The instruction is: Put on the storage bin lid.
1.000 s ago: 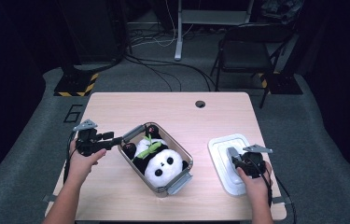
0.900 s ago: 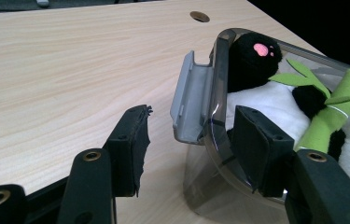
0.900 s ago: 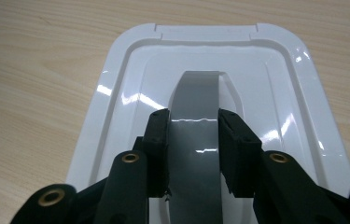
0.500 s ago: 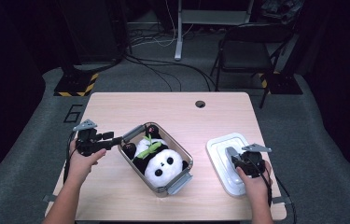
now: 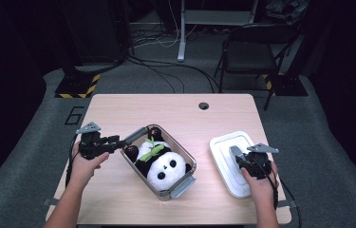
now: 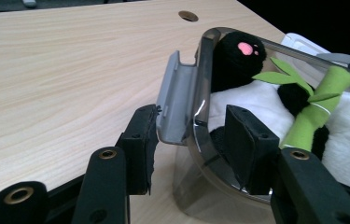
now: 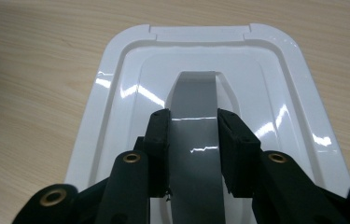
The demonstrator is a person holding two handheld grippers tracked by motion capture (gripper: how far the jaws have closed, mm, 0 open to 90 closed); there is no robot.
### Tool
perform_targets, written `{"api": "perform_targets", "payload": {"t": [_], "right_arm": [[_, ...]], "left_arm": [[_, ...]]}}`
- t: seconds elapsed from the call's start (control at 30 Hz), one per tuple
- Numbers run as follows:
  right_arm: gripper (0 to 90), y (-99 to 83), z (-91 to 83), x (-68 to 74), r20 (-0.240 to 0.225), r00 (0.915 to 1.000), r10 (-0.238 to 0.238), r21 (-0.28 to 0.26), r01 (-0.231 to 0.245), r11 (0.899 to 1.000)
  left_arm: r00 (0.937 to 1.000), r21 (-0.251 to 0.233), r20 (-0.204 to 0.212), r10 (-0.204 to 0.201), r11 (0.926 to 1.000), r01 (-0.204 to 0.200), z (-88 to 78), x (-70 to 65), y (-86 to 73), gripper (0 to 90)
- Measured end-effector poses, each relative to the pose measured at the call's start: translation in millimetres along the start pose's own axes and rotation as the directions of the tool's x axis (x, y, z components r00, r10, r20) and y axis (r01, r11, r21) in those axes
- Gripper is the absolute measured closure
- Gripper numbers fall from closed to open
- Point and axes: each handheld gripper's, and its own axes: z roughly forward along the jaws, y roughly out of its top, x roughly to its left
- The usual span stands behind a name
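Straddling the grey latch (image 6: 175, 100) and clear end wall of the container (image 5: 187, 164), the left gripper (image 6: 193, 135) stands open, one jaw outside, one inside. Its partner, the right gripper (image 7: 193, 140), is closed onto the grey handle (image 7: 195, 116) of the white lid (image 7: 116, 84), lying right of the container. Inside, a plush panda (image 5: 163, 166) holds green bamboo (image 6: 317, 109) on the wooden table (image 5: 118, 109).

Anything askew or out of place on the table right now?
Mostly orderly. The clear plastic container holding the black-and-white plush panda sits diagonal to the table edges, and its white lid with a grey handle lies off to the side. Nothing spilled or visibly damaged.
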Motion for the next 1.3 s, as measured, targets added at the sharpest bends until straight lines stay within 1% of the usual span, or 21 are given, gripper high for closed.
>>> {"api": "perform_targets", "payload": {"t": [0.07, 0.2, 0.27, 0.3, 0.5, 0.53, 0.57, 0.6, 0.67, 0.73, 0.87, 0.97, 1.03, 1.1, 1.17, 1.2, 1.27, 1.3], "right_arm": [[66.6, 2.1, -2.7, 0.6, -0.006, 0.9999, 0.009, -0.005, -0.009, 1.000], [66.6, 6.8, -8.4, 3.6, -0.013, 0.9999, 0.008, -0.011, -0.008, 1.000], [66.6, 9.1, -10.9, 5.6, -0.014, 0.9999, -0.002, -0.009, 0.001, 1.000], [66.6, 10.1, -11.6, 6.4, -0.014, 0.9999, -0.009, -0.010, 0.009, 1.000], [66.6, 15.9, -16.4, 12.3, -0.029, 0.9994, -0.020, -0.015, 0.020, 1.000], [66.6, 16.9, -17.5, 13.3, -0.033, 0.9992, -0.022, -0.017, 0.021, 1.000], [66.6, 18.0, -18.7, 14.4, -0.033, 0.9992, -0.021, -0.016, 0.020, 1.000], [66.6, 19.0, -19.8, 14.7, -0.037, 0.9989, -0.028, -0.020, 0.027, 0.999], [66.6, 21.1, -22.7, 16.0, -0.045, 0.9986, -0.028, -0.023, 0.027, 0.999], [66.7, 23.6, -26.2, 17.2, -0.048, 0.9983, -0.033, -0.023, 0.032, 0.999], [66.6, 28.4, -33.4, 18.9, -0.070, 0.9971, -0.031, -0.035, 0.028, 0.999], [66.6, 33.6, -39.1, 21.8, -0.079, 0.9956, -0.050, -0.047, 0.047, 0.998], [66.6, 36.8, -42.0, 24.0, -0.083, 0.9946, -0.063, -0.050, 0.059, 0.997], [66.6, 39.9, -44.2, 25.9, -0.085, 0.9935, -0.076, -0.053, 0.072, 0.996], [66.7, 43.2, -46.5, 27.6, -0.096, 0.9923, -0.077, -0.055, 0.072, 0.996], [66.7, 45.2, -48.2, 28.2, -0.101, 0.9913, -0.084, -0.061, 0.078, 0.995], [66.7, 49.8, -52.4, 30.8, -0.111, 0.9895, -0.092, -0.072, 0.084, 0.994], [66.7, 52.2, -54.9, 32.5, -0.112, 0.9892, -0.095, -0.077, 0.086, 0.993]], "left_arm": [[0.9998, 0.007, 0.020, 0.008, 0.9999, -0.008, 1.3, -1.0, 0.1, 57.4], [0.9989, 0.029, 0.039, 0.027, 0.9992, -0.028, 4.5, -3.7, -0.2, 59.5], [0.9989, 0.035, 0.035, 0.031, 0.9989, -0.033, 6.1, -6.2, -0.8, 59.3], [0.9987, 0.041, 0.029, 0.041, 0.9983, -0.042, 6.2, -6.3, -0.6, 59.4], [0.9990, 0.039, 0.030, 0.034, 0.9986, -0.035, 6.2, -6.6, -0.9, 59.2], [0.9992, 0.039, 0.032, 0.024, 0.9989, -0.025, 6.2, -7.3, -1.1, 59.2], [0.9989, 0.041, 0.033, 0.034, 0.9985, -0.035, 5.9, -6.5, -0.9, 59.2], [0.9988, 0.041, 0.035, 0.033, 0.9986, -0.034, 5.6, -6.7, -1.1, 59.2], [0.9987, 0.040, 0.035, 0.036, 0.9985, -0.038, 5.1, -7.3, -1.2, 59.2], [0.9991, 0.043, 0.033, 0.028, 0.9987, -0.029, 4.7, -9.2, -1.8, 59.2], [0.9987, 0.047, 0.029, 0.041, 0.9980, -0.042, 4.1, -11.4, -2.7, 59.0], [0.9988, 0.047, 0.029, 0.039, 0.9981, -0.040, 4.1, -14.5, -3.3, 59.0], [0.9983, 0.050, 0.031, 0.049, 0.9975, -0.051, 4.0, -15.6, -3.2, 58.6], [0.9983, 0.051, 0.034, 0.046, 0.9975, -0.048, 3.4, -16.9, -3.3, 58.1], [0.9986, 0.048, 0.042, 0.031, 0.9983, -0.033, 3.3, -19.1, -3.6, 57.8], [0.9983, 0.048, 0.044, 0.038, 0.9980, -0.040, 3.0, -19.1, -3.5, 57.8], [0.9982, 0.046, 0.050, 0.031, 0.9984, -0.034, 2.9, -20.6, -3.5, 57.8], [0.9982, 0.045, 0.048, 0.036, 0.9983, -0.038, 3.1, -21.6, -3.6, 57.8]]}}
